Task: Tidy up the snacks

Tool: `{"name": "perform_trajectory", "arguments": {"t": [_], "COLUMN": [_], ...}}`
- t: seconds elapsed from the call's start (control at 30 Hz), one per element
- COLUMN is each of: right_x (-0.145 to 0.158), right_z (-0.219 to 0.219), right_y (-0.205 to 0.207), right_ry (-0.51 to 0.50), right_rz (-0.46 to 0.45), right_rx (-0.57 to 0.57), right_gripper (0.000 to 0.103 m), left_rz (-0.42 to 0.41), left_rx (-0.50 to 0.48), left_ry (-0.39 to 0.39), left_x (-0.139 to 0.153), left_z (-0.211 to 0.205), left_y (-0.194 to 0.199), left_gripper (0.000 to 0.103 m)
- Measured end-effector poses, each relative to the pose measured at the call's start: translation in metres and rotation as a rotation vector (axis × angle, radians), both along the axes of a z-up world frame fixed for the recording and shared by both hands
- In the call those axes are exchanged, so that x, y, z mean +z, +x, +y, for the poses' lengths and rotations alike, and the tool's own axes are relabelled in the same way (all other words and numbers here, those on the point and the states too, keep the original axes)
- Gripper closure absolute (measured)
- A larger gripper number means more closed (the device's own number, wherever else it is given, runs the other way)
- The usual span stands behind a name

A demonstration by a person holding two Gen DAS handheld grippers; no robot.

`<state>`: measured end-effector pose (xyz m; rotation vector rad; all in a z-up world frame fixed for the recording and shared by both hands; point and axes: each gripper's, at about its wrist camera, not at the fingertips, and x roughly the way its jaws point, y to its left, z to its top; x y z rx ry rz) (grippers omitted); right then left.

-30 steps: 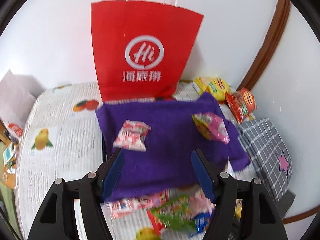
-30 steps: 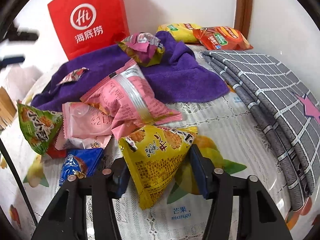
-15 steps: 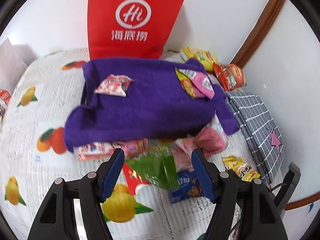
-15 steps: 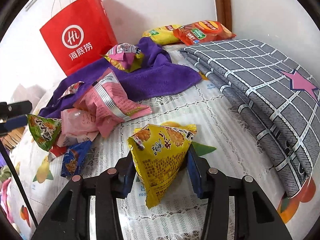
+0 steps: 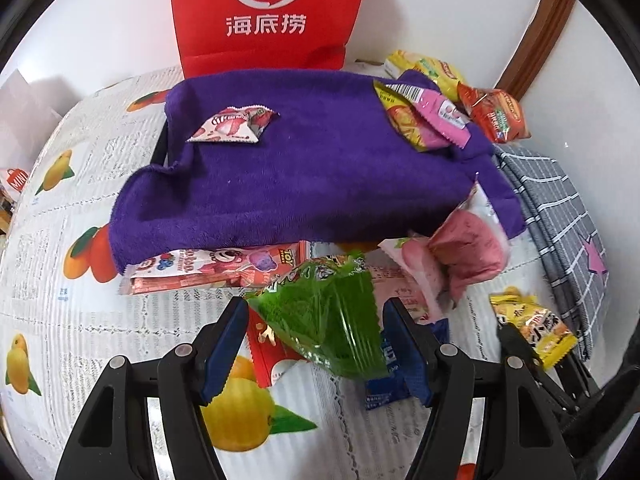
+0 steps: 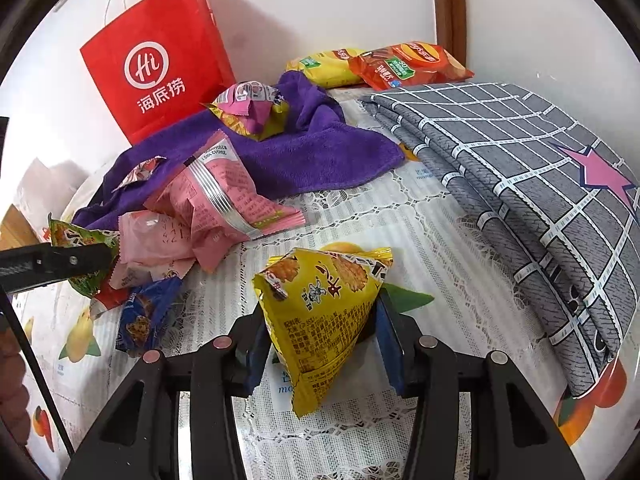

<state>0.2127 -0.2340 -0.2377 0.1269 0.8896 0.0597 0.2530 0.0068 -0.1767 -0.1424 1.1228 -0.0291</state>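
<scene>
Sorting snacks | right hand-held gripper (image 6: 320,344) pinching yellow triangular snack packet (image 6: 320,304) above counter (image 6: 400,216) | left hand-held gripper (image 5: 316,344) spread around green snack packet (image 5: 324,312), unpinched | next: close left, likely.

Cut off at the top edge of the left wrist view: red paper bag (image 5: 269,16), handles out of frame. Half buried under the purple towel (image 5: 304,168): a flat pink snack pack (image 5: 216,266); mostly covered by the green snack bag (image 5: 324,320): a red packet (image 5: 266,350) and a blue packet (image 5: 386,388), print unreadable. Blurred and clipped at the right wrist view's left edge: a hand (image 6: 12,380); small print on the yellow snack bag (image 6: 320,312) too fine to read.
</scene>
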Motion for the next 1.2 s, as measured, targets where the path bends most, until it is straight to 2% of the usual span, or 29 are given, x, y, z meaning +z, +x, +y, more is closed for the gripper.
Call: {"name": "perform_trajectory", "arguments": {"t": [0.1,0.13,0.17,0.33,0.7,0.9,1.03,1.2], "right_x": [0.000,0.000,-0.001,0.000,0.001,0.004,0.016,0.056], "right_z": [-0.001,-0.001,-0.001,0.002,-0.006,-0.001,-0.001,0.009], "right_y": [0.003,0.004,0.006,0.007,0.002,-0.006,-0.018,-0.042], "right_ry": [0.012,0.017,0.017,-0.002,0.047,0.017,0.078,0.039], "right_rz": [0.000,0.001,0.001,0.004,-0.005,0.002,0.018,-0.046], "right_rx": [0.006,0.008,0.009,0.011,-0.011,-0.010,-0.011,-0.011], "right_gripper": [0.054,0.054,0.054,0.054,0.057,0.058,0.058,0.058], "left_rz": [0.004,-0.003,-0.008,-0.038,-0.113,-0.137,-0.159,-0.182], "left_rx": [0.001,0.005,0.009,0.018,0.001,-0.017,-0.028,-0.046], "left_ry": [0.009,0.015,0.020,-0.008,-0.032,-0.075,-0.080,-0.093], "left_x": [-0.005,-0.006,-0.006,-0.002,0.036,0.055,0.064,0.073], "left_z": [-0.001,-0.001,-0.001,0.006,0.027,0.037,0.042,0.048], "left_y": [0.002,0.002,0.002,-0.004,-0.047,-0.075,-0.089,-0.100], "left_gripper": [0.038,0.043,0.043,0.049,0.051,0.051,0.051,0.051]}}
